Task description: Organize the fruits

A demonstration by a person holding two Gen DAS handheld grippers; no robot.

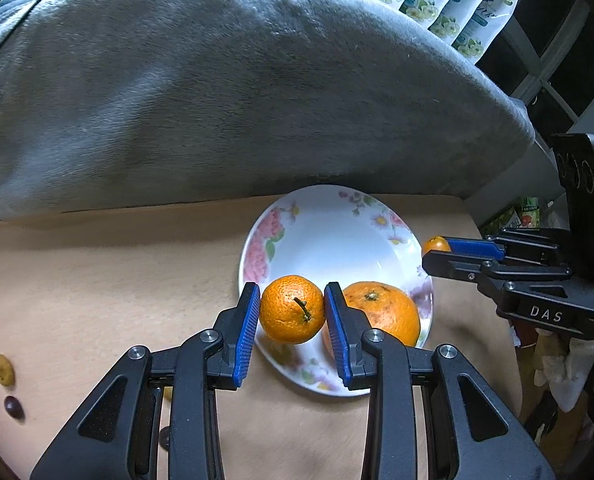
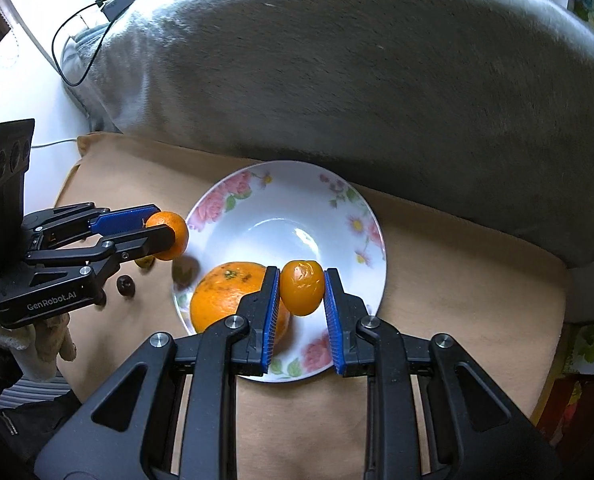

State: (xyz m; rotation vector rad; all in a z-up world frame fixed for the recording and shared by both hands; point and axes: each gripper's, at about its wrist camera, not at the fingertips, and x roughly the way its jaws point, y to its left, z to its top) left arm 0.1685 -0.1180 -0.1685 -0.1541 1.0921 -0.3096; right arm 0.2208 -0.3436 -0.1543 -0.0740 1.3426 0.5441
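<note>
Two fruits hang clamped: my left gripper (image 1: pixel 292 310) grasps a mandarin (image 1: pixel 292 309), my right gripper (image 2: pixel 300 294) a kumquat (image 2: pixel 301 287). Dropped carelessly, either could strike the big orange (image 2: pixel 233 296) and roll off the plate (image 2: pixel 265 184)

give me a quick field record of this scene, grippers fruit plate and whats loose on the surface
left hand-held gripper: shut on mandarin, at plate's edge
right hand-held gripper: shut on small orange fruit, over plate
plate: floral, white, on tan surface
on plate: one large orange
loose on surface: dark round piece, yellowish piece
behind: grey blanket
</note>
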